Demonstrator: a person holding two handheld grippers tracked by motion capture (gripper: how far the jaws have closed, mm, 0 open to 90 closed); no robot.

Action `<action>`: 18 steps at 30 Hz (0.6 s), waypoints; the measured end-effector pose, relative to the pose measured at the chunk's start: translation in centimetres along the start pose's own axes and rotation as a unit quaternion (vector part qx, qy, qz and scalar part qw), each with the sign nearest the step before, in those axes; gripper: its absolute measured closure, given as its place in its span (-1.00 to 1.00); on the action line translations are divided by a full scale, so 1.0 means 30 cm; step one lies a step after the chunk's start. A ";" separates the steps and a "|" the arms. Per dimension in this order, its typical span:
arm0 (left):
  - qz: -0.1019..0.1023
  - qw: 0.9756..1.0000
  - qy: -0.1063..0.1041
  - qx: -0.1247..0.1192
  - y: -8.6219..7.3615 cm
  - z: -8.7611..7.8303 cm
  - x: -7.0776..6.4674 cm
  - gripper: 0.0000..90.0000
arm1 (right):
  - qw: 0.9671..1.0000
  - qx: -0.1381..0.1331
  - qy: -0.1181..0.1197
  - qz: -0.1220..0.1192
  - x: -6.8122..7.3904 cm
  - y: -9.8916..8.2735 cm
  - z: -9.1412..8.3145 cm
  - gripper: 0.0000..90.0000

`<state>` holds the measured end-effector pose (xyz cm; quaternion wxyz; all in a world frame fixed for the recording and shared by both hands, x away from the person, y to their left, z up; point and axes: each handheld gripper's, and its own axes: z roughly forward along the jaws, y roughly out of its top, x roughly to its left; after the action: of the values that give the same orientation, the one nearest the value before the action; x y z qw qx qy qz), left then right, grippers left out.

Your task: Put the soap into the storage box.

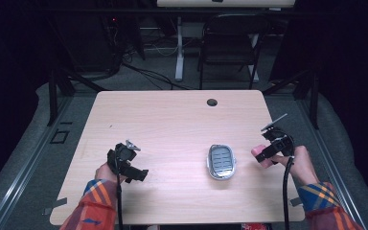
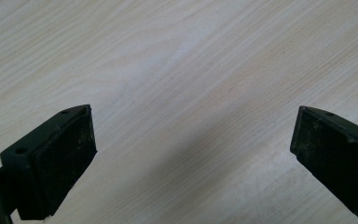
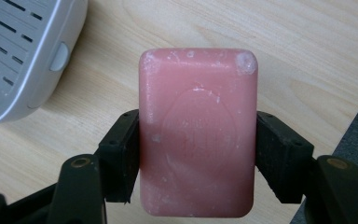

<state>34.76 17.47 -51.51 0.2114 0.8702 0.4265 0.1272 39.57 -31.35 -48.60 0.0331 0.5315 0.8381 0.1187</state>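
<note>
The person wore plaid sleeves (image 1: 92, 209) in orange, red and blue, and both sleeves came in at the near edge of the table (image 1: 172, 120). The left gripper (image 1: 126, 162) and the right gripper (image 1: 274, 146) were black, each with a small grey three-cornered plate on top and a thin black cable trailing back toward that near edge. Up close, the jaws were chunky black blocks with scuffed flat pads and little round screw holes, and brass-coloured screws sat in the right gripper's arms.
</note>
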 end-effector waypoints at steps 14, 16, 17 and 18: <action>0.000 1.000 0.000 0.000 0.000 0.000 0.001 -1.00 | 1.000 -0.002 0.001 -0.024 0.056 0.045 -0.026 -0.17; 0.000 1.000 0.000 0.000 -0.001 0.000 0.001 -1.00 | 1.000 -0.001 0.002 -0.030 0.063 0.052 -0.027 -0.17; 0.000 1.000 0.000 0.001 -0.001 0.000 0.001 -1.00 | 1.000 -0.005 0.004 -0.028 0.068 0.055 -0.027 -0.17; 0.000 1.000 0.000 0.000 -0.001 0.000 0.001 -1.00 | 0.999 0.000 0.004 -0.033 0.070 0.059 -0.030 -0.17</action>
<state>34.76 17.50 -51.52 0.2111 0.8701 0.4269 0.1268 40.07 -28.90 -47.15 0.0335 0.5029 0.8553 0.1198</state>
